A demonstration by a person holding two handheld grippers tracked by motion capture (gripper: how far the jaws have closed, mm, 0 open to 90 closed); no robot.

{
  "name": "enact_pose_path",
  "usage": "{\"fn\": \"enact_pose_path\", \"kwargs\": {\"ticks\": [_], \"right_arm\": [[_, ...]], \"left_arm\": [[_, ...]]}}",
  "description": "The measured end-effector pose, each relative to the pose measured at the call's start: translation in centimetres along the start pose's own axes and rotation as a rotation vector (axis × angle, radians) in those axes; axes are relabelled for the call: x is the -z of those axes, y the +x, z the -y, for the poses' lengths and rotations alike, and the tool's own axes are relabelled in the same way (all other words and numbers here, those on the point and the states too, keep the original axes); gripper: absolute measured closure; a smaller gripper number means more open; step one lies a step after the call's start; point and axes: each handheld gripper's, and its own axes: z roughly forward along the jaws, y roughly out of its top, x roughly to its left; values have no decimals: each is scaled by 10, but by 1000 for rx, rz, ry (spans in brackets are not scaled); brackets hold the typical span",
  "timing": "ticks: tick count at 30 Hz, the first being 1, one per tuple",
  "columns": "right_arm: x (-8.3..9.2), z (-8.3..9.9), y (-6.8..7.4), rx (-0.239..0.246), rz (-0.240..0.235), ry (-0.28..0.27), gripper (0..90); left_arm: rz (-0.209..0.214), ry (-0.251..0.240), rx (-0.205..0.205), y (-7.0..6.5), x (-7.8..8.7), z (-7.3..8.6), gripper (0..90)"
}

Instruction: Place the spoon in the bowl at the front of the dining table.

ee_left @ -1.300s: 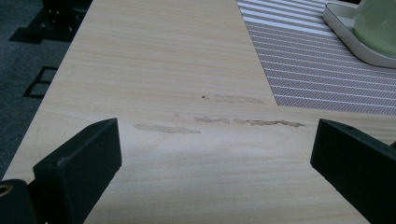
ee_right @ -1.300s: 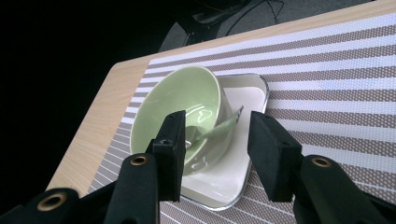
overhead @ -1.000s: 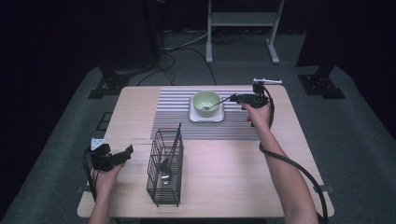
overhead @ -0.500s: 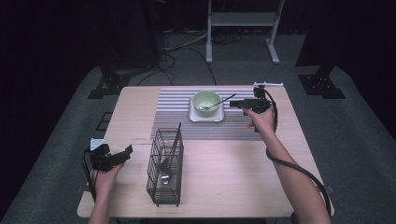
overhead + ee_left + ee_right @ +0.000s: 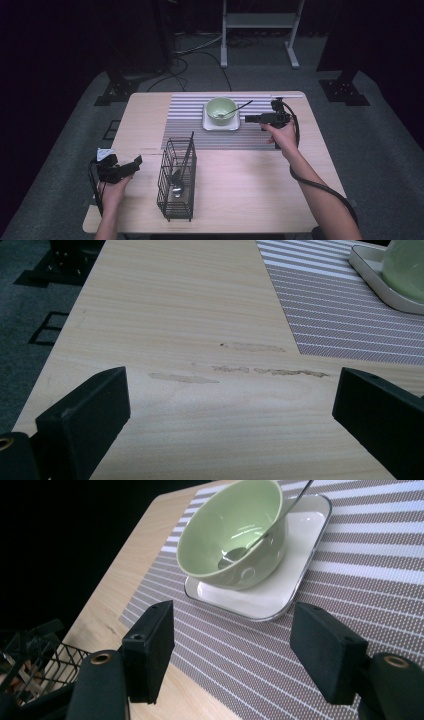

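At the left edge of the light wooden table (image 5: 240,200), the left gripper (image 5: 134,163) hovers low with its jaws wide apart and nothing between them, pointing across bare wood toward the grey-and-white striped placemat (image 5: 185,125). Next along stands the black wire cutlery basket (image 5: 176,181), upright near the front of the table; it holds 1 dark stick-like piece leaning against its upper rim and what looks like a metal spoon lower down, though the high view is too small to be sure of either. Further right and farther back, the pale green ceramic bowl (image 5: 232,532) sits on a white square plate (image 5: 280,592) on the placemat, and a slim metal spoon (image 5: 260,535) rests inside it, bowl end down and handle slanting out over the rim toward the right. Just beside the plate, the right gripper (image 5: 248,119) is aimed at the bowl, jaws spread and empty, apart from the spoon. Judging from this, 1 spoon is placed in the bowl, so that part appears done; the cutlery in the basket is untouched, so moving it would be what remains.
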Motion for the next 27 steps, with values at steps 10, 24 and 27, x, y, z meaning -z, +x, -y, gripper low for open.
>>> {"fn": "enact_pose_path", "kwargs": {"ticks": [10,24,27], "right_arm": [[2,13,6,31,-12,28,306],[13,28,18,82,-40,47,291],[15,31,19,86,-46,51,291]], "left_arm": [[-2,6,-2,0,-1,0,8],[-3,6,-3,-1,0,1,8],[-3,5,-1,0,0,1,8]]}}
